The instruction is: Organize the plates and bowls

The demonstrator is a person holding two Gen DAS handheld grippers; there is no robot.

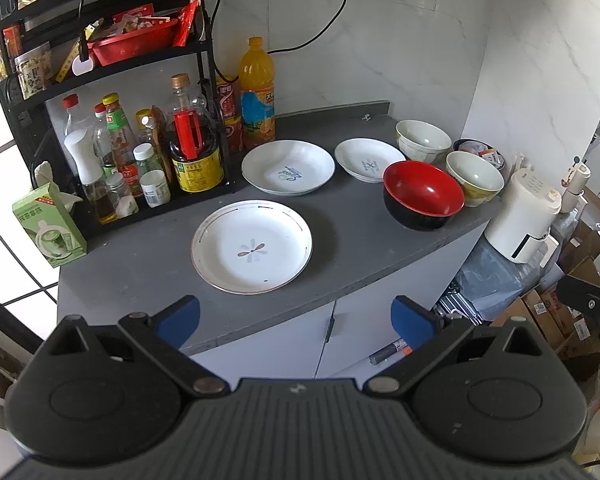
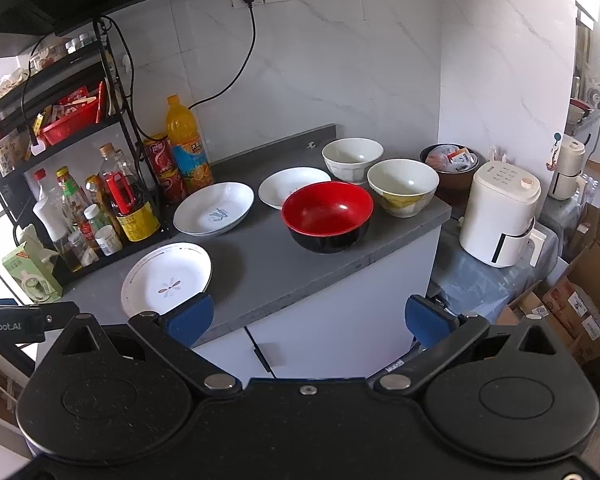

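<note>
Both grippers hover off the counter's front edge, left gripper (image 1: 296, 316) and right gripper (image 2: 308, 320) spread wide, holding nothing. The flower plate (image 1: 252, 246) lies nearest, by the front edge. Beyond it lie the blue-print plate (image 1: 288, 166) and small plate (image 1: 370, 159); the red bowl (image 1: 423, 194) and two pale bowls (image 1: 475, 178) (image 1: 423, 140) occupy the right end. The blue-print plate possibly rests on another. Start by pinching the flower plate's rim, lifting it level.

My fingertips (image 1: 410, 322) wear smooth blue pads on matt black plastic arms. The counter (image 1: 340, 248) is matt grey and faintly speckled, while the plates (image 1: 252, 246) look like glossy white ceramic. The red bowl (image 2: 327, 216) shines like lacquer.
</note>
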